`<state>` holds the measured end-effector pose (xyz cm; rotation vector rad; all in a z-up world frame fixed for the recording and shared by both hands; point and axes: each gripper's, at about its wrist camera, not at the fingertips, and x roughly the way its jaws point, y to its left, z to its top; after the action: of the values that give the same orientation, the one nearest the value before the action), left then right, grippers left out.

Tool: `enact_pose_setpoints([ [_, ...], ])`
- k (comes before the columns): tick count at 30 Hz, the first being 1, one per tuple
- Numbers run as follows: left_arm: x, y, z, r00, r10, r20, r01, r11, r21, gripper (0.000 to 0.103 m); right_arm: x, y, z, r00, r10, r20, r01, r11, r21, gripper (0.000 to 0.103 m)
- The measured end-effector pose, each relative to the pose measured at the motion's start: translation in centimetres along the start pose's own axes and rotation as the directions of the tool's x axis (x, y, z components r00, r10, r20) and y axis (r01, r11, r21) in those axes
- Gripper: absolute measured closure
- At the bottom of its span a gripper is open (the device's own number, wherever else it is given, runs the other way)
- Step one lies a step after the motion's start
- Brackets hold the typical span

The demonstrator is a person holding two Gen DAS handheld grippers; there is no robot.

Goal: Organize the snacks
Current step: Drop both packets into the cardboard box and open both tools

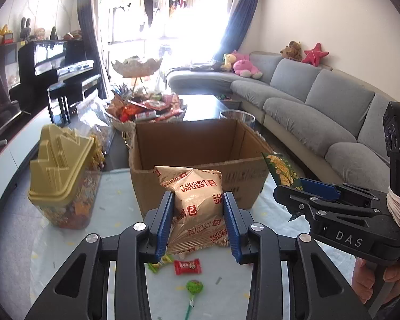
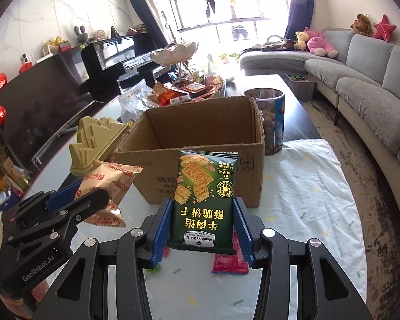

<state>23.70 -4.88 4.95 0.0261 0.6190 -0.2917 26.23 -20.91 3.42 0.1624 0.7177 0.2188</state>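
My left gripper [image 1: 198,200] is shut on a beige Fortune Biscuits packet [image 1: 197,194], held above the table just before the open cardboard box [image 1: 237,181]. More beige packets hang or lie under it. My right gripper [image 2: 202,213] is shut on a dark green cracker packet [image 2: 204,200], upright, in front of the same box [image 2: 250,165]. The right gripper also shows in the left wrist view [image 1: 304,186] with the green packet [image 1: 281,169]. The left gripper shows in the right wrist view [image 2: 74,200] with the beige packet [image 2: 112,184].
A jar with a gold castle-shaped lid [image 1: 58,165] stands left of the box. A red candy [image 1: 187,266] and a green lollipop [image 1: 194,286] lie on the table. A red packet [image 2: 230,262] lies under the right gripper. A snack basket [image 1: 149,112] and a clear tub [image 2: 272,117] stand behind the box. A grey sofa [image 1: 320,106] runs along the right.
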Motion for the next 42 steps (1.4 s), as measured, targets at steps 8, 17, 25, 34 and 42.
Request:
enact_pose_setpoints([
  [8, 0.1, 1.4, 3.4, 0.998, 0.035, 0.045, -0.035, 0.999, -0.002, 0.066, -0.1, 1.0, 3.3, 0.999, 0.001, 0.043, 0.0, 1.0, -0.031, 0.057],
  [17, 2.1, 2.6, 6.1, 0.997, 0.055, 0.047, -0.055, 0.998, 0.001, 0.066, 2.0, 1.7, 6.3, 0.999, 0.002, 0.033, 0.0, 0.998, -0.058, 0.057],
  [25, 5.4, 3.9, 7.4, 0.999, 0.039, 0.012, -0.038, 0.999, -0.018, 0.066, 4.3, 1.5, 8.0, 1.0, -0.01, 0.02, 0.011, 0.997, -0.074, 0.057],
  [34, 8.6, 4.7, 8.2, 0.998, 0.053, -0.027, -0.054, 0.998, -0.03, 0.05, 7.5, 0.3, 8.9, 1.0, -0.015, -0.005, 0.014, 0.998, -0.053, 0.056],
  [42, 7.4, 4.3, 7.4, 0.996, 0.088, 0.007, -0.089, 0.996, 0.023, 0.036, 7.5, 0.2, 8.2, 1.0, -0.03, 0.003, 0.03, 0.998, -0.053, 0.043],
])
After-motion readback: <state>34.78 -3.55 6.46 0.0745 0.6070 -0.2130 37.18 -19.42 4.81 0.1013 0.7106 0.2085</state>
